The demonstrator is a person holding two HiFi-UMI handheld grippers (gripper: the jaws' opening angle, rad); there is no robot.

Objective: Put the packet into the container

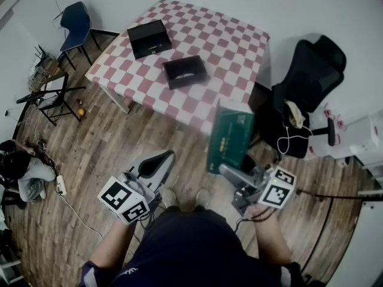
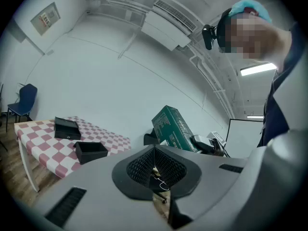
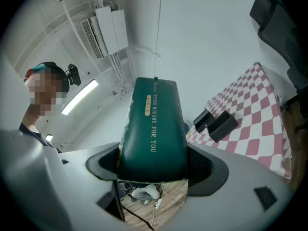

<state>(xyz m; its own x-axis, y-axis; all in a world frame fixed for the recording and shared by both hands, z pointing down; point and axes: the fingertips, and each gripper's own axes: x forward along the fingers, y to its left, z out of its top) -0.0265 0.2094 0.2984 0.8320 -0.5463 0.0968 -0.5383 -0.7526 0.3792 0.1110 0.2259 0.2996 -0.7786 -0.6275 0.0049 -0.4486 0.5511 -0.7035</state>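
Observation:
A dark green packet (image 1: 230,137) stands upright in my right gripper (image 1: 237,176), which is shut on its lower end, over the wooden floor short of the table. In the right gripper view the packet (image 3: 153,124) fills the space between both jaws of the right gripper (image 3: 151,154). An open black container (image 1: 185,72) sits on the checkered table (image 1: 230,40), well beyond the packet. My left gripper (image 1: 157,164) hangs lower left with its jaws closed together and nothing between them; the left gripper (image 2: 155,150) points toward the container (image 2: 90,150) and the packet (image 2: 174,128).
A second, closed black box (image 1: 148,37) lies farther back on the table. A black office chair (image 1: 308,76) stands right of the table, a blue chair (image 1: 76,23) at the back left. Cables and a seated person (image 1: 21,169) are at the far left.

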